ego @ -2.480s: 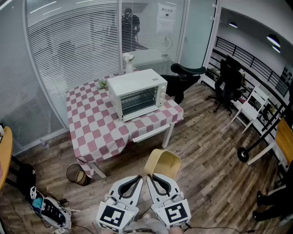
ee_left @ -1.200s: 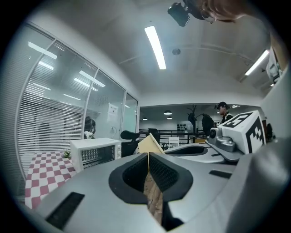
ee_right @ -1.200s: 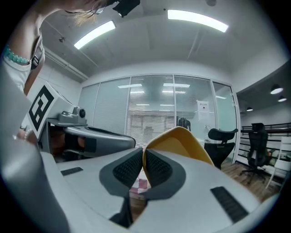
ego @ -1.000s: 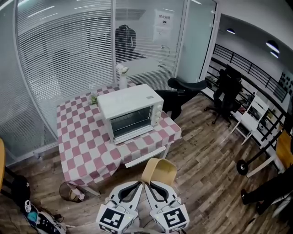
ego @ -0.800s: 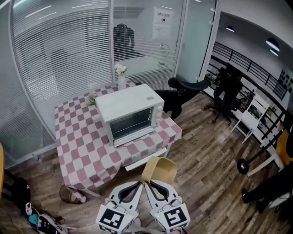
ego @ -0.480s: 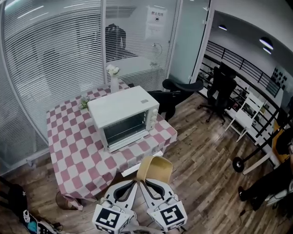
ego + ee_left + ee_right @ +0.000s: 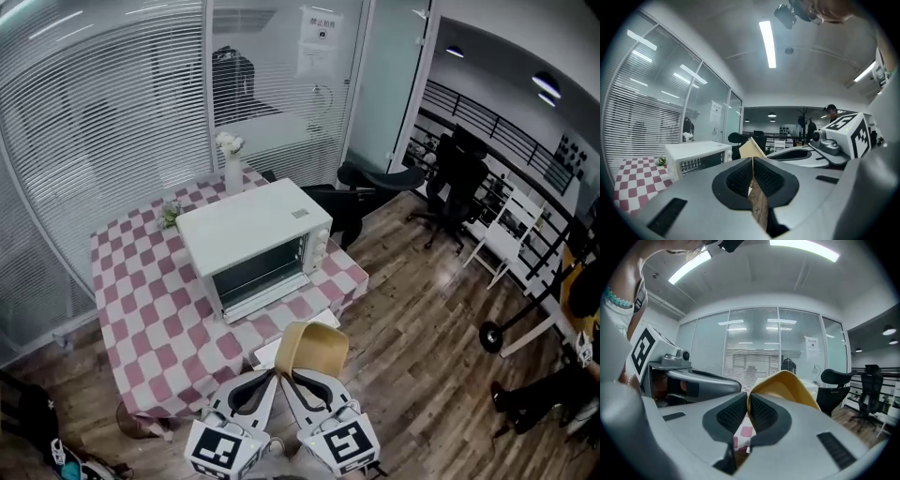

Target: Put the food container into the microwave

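MOVED: worktop (image 7: 141, 309) and microwave (image 7: 253, 244) closer | right hand-held gripper (image 7: 287, 374): clamped on food container (image 7: 314, 347) rim, carried midair | left hand-held gripper (image 7: 272, 375): jaws together, empty | BEARING: microwave at 11 o'clock of container, well apart, door shut

A table (image 7: 141, 314) under a red-and-white checked cloth carries a white microwave (image 7: 253, 246), its door shut, on the right half. At the microwave's 11 o'clock a vase (image 7: 232, 174) of white flowers stands on the cloth, and at its 10 o'clock sits a small green plant (image 7: 170, 215). The table stands on a wood floor (image 7: 422, 347), with a basket (image 7: 139, 421) at the table's 7 o'clock corner.
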### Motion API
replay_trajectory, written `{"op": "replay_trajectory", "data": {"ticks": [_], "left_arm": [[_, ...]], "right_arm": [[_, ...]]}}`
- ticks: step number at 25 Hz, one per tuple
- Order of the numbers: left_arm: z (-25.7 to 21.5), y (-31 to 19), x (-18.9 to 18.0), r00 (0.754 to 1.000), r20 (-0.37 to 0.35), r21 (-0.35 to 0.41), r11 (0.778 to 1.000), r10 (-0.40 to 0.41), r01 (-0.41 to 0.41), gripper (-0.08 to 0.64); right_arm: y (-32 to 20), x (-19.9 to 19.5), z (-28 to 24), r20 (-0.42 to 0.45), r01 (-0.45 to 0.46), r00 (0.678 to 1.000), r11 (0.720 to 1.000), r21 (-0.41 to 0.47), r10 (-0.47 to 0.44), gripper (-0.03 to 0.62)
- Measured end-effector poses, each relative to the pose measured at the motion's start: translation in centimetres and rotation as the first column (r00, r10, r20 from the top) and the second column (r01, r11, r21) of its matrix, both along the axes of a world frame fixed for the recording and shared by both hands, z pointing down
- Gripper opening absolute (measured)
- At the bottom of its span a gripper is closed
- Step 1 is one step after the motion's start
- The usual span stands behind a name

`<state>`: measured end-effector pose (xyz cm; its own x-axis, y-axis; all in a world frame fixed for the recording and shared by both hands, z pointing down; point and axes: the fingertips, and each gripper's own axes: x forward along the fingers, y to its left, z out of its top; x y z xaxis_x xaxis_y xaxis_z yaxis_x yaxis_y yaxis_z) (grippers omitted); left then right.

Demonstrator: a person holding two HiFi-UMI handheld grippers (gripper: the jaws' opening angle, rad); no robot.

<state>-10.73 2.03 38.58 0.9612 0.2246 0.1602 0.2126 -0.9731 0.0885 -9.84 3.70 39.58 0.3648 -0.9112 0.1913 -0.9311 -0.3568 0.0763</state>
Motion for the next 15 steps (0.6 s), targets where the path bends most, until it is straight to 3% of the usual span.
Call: {"op": "replay_trajectory", "data": {"ticks": [8,15], "left_arm": [[0.3,-0.8,4.2,0.999,0.019,-0.001,0.999,-0.050,0.050,0.017],[-0.5,-1.0,9.7,0.989,0.006,-0.001,0.989,-0.147,0.147,0.017]], "right_arm": [[-0.3,5.0,-0.2,0.004,0.022,1.000,1.000,0.013,-0.022,0.017],[-0.6,10.5,-0.5,0.004,0.121,0.993,0.993,0.002,-0.121,0.017]]}}
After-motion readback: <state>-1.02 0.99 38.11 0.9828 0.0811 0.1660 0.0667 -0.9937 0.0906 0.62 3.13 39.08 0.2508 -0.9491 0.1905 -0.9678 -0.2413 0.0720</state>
